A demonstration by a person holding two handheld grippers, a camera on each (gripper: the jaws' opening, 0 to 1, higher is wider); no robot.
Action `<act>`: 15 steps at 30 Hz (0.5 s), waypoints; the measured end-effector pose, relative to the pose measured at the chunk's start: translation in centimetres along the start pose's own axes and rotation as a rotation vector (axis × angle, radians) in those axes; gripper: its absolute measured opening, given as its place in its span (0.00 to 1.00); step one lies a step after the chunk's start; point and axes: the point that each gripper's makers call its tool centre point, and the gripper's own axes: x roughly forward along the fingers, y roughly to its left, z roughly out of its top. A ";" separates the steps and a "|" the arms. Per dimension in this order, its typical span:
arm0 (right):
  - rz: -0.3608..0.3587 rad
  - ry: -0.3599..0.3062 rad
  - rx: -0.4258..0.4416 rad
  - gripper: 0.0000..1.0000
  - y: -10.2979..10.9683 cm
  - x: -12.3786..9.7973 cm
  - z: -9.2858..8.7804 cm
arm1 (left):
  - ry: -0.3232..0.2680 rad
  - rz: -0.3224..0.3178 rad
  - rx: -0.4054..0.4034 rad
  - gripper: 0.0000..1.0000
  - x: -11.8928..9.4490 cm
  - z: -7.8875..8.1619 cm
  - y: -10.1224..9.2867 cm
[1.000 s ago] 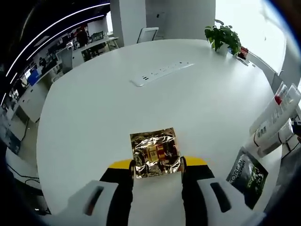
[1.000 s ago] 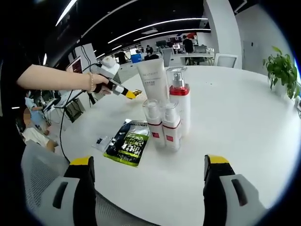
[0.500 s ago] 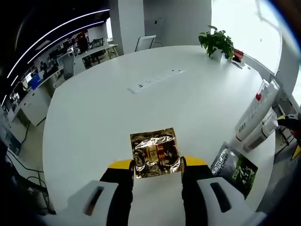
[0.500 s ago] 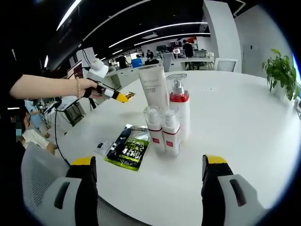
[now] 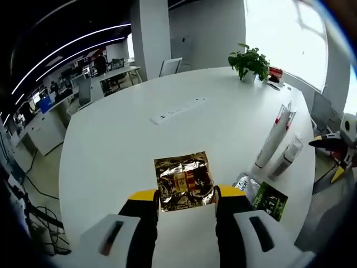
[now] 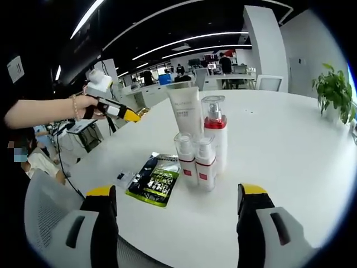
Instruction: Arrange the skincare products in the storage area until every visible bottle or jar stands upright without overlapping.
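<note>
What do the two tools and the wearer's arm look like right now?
Both the left tool and right tool have black jaws with yellow tips on pale grey bodies. In the right gripper view, the person's bare arm wears a thin bracelet at the wrist.

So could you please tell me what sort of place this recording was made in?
Most likely an open-plan office: a large white meeting table with a power strip, rows of desks with monitors under strip lights, and a potted plant.
</note>
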 end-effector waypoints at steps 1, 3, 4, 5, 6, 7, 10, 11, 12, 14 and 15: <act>0.002 0.000 -0.001 0.88 0.0 0.0 0.0 | -0.001 0.000 0.001 0.42 -0.2 -0.1 -0.2; 0.008 -0.001 0.000 0.88 0.1 0.1 0.0 | -0.005 0.001 0.004 0.42 -0.5 -0.2 -0.5; 0.009 -0.004 0.000 0.88 0.1 0.1 0.1 | -0.010 0.002 0.006 0.42 -0.9 -0.4 -0.9; 0.010 -0.005 0.002 0.88 0.2 0.1 0.2 | -0.012 0.001 0.011 0.42 -1.1 -0.4 -1.2; 0.019 -0.005 0.009 0.88 0.3 0.1 0.3 | -0.015 0.000 0.018 0.42 -1.6 -0.6 -1.8; 0.027 -0.008 0.016 0.87 0.4 0.1 0.4 | -0.018 -0.001 0.019 0.42 -1.8 -0.7 -2.0; 0.047 -0.014 0.009 0.86 1.0 0.1 0.7 | -0.035 -0.008 0.006 0.42 -2.6 -0.9 -3.0; 0.054 -0.017 0.012 0.86 1.2 0.1 0.8 | -0.038 -0.009 0.008 0.42 -2.9 -1.1 -3.6; 0.061 -0.023 0.017 0.86 1.4 0.1 1.0 | -0.039 -0.009 0.010 0.42 -3.0 -1.2 -3.9; 0.074 -0.032 0.020 0.85 1.8 0.2 1.5 | -0.042 -0.012 0.021 0.42 -3.4 -1.4 -4.4; 0.080 -0.035 0.019 0.84 2.0 0.2 1.7 | -0.043 -0.011 0.023 0.42 -3.5 -1.4 -4.5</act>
